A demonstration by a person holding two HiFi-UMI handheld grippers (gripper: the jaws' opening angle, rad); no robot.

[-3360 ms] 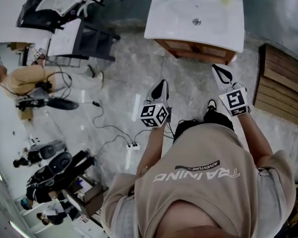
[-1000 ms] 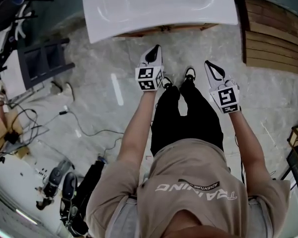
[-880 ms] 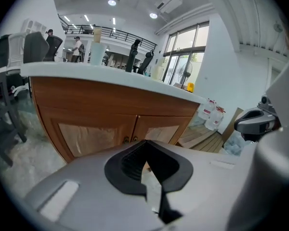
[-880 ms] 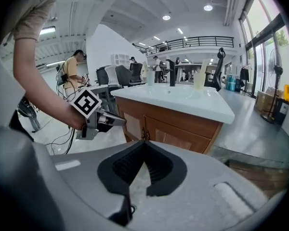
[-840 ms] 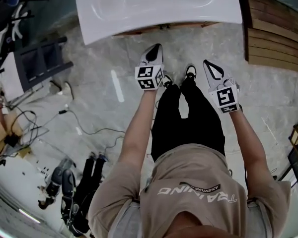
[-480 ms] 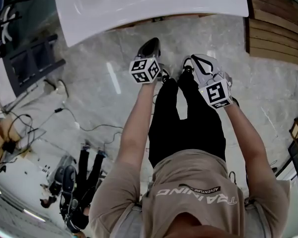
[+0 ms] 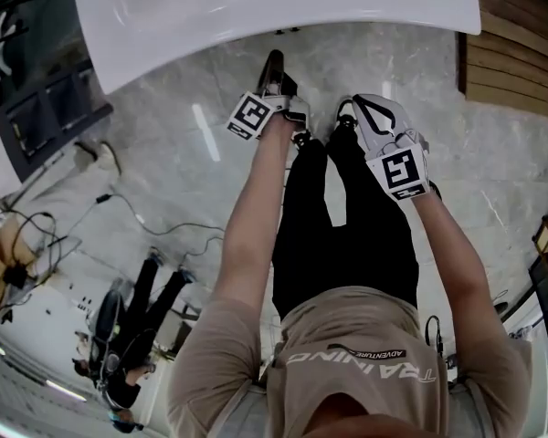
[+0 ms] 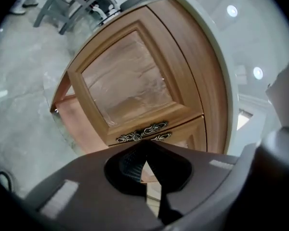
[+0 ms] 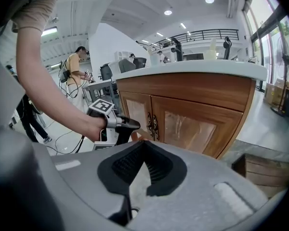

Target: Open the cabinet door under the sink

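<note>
The wooden cabinet under the white sink top (image 7: 256, 16) has two doors, both closed (image 9: 190, 126). Two ornate metal handles (image 9: 152, 121) sit side by side at the middle seam. In the left gripper view the handles (image 8: 142, 132) lie just beyond my fingertips, apart from them. My left gripper (image 7: 274, 59) (image 8: 144, 145) is shut and empty, and it points at the cabinet under the sink edge. In the right gripper view its tip (image 9: 134, 125) hangs just left of the handles. My right gripper (image 7: 359, 103) (image 9: 143, 144) is shut, empty and further back.
A slatted wooden crate (image 7: 516, 53) (image 9: 260, 170) stands on the marble floor right of the cabinet. A dark rack (image 7: 36, 117) and cables (image 7: 155, 231) lie to the left. People stand at desks (image 9: 74, 76) behind. My own legs and shoes (image 7: 342, 208) are below the grippers.
The person has walked up to the sink, which now fills the top edge. The left gripper has reached forward under the sink rim. The right gripper has stayed near the knees.
</note>
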